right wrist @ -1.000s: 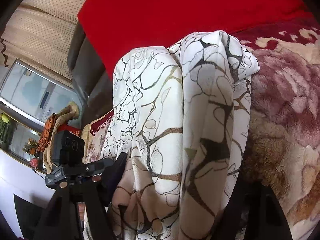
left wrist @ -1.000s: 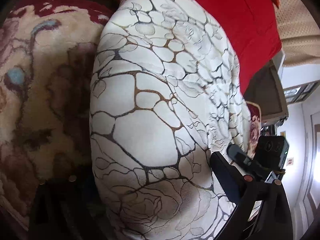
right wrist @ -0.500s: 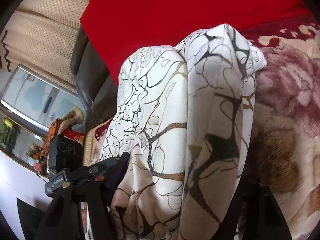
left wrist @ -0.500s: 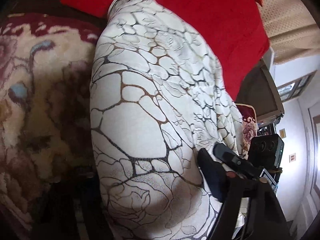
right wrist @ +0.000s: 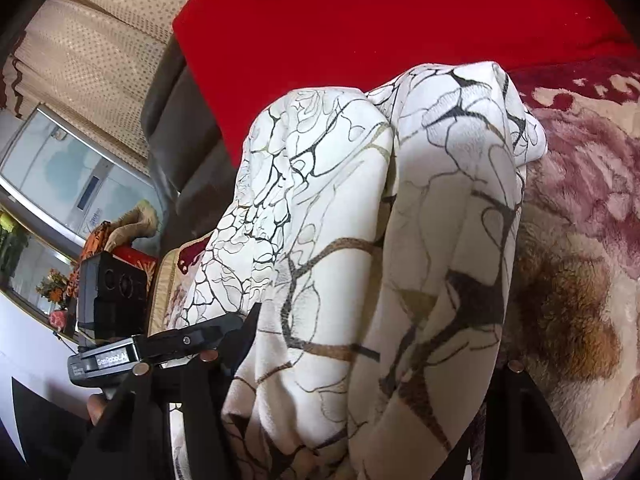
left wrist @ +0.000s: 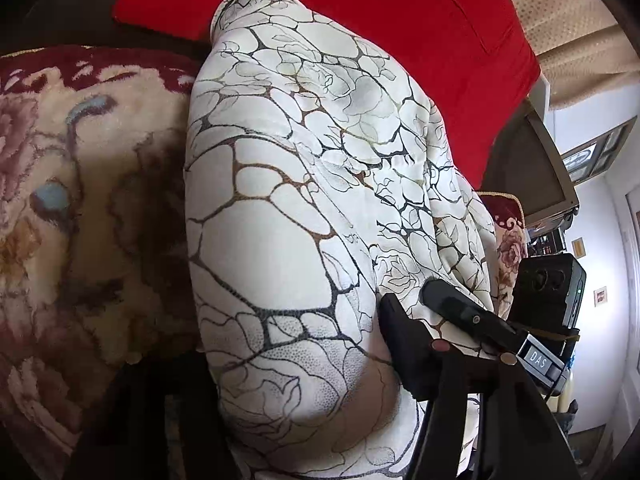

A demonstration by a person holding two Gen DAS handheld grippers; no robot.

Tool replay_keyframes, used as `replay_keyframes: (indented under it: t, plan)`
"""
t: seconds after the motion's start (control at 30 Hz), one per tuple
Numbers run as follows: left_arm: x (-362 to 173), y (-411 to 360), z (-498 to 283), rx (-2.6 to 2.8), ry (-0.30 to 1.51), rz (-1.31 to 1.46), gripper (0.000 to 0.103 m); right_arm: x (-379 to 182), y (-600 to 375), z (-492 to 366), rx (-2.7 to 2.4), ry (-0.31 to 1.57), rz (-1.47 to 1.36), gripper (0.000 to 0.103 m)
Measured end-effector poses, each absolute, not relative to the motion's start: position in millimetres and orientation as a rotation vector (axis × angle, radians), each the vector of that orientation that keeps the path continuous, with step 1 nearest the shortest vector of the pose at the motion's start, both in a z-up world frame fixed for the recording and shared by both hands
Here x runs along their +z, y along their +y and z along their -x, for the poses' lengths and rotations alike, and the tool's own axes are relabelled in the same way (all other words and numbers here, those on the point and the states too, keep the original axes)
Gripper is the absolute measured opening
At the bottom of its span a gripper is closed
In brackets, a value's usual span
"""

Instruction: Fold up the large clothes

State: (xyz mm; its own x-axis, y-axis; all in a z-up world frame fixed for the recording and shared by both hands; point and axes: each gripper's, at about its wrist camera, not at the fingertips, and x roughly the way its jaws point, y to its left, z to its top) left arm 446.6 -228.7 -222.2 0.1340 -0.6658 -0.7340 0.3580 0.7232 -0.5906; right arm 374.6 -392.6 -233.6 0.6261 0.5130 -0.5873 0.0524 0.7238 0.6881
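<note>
A white garment [left wrist: 288,168] printed with black and brown veins and roses lies bunched in a thick roll on a floral plush blanket [left wrist: 80,184]. In the left wrist view my left gripper [left wrist: 288,336] straddles the near end of the roll. Its jaws are closing, and its right finger [left wrist: 400,344] dents the cloth while the left finger sits in shadow. The right gripper's finger [left wrist: 460,308] touches the same cloth just beyond. In the right wrist view my right gripper [right wrist: 384,340] has the garment [right wrist: 360,220] bundled between its closing jaws, with the left gripper's finger [right wrist: 196,336] beside it.
A red cushion [left wrist: 380,20] leans on the dark sofa back behind the garment. Beige curtains [right wrist: 92,52], a glass-fronted cabinet [right wrist: 60,176] and a shelf with flowers [right wrist: 52,284] stand off to the side. The plush blanket [right wrist: 580,240] spreads right of the roll.
The left gripper's jaws have come in from wide apart onto the cloth, and its view has rolled slightly. The right gripper's jaws have narrowed on the bundle and it has edged sideways.
</note>
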Motion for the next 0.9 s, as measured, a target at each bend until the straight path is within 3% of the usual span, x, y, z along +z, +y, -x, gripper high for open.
replay_keyframes:
  t: [0.07, 0.27, 0.9]
  plan:
    - [-215.9, -228.9, -440.7, -0.760, 1.190, 0.248, 0.053, -232.3, -393.4, -373.8, 0.290, 0.865, -0.739, 0.062]
    - [-205.9, -234.1, -433.2, -0.757, 1.148, 0.219, 0.046, -226.3, -395.1, -369.1, 0.302, 0.815, -0.773, 0.061]
    - [-151.7, -171.4, -384.3, -0.625, 0.955, 0.191, 0.044, -189.8, -332.2, -357.5, 0.484, 0.704, -0.727, 0.058]
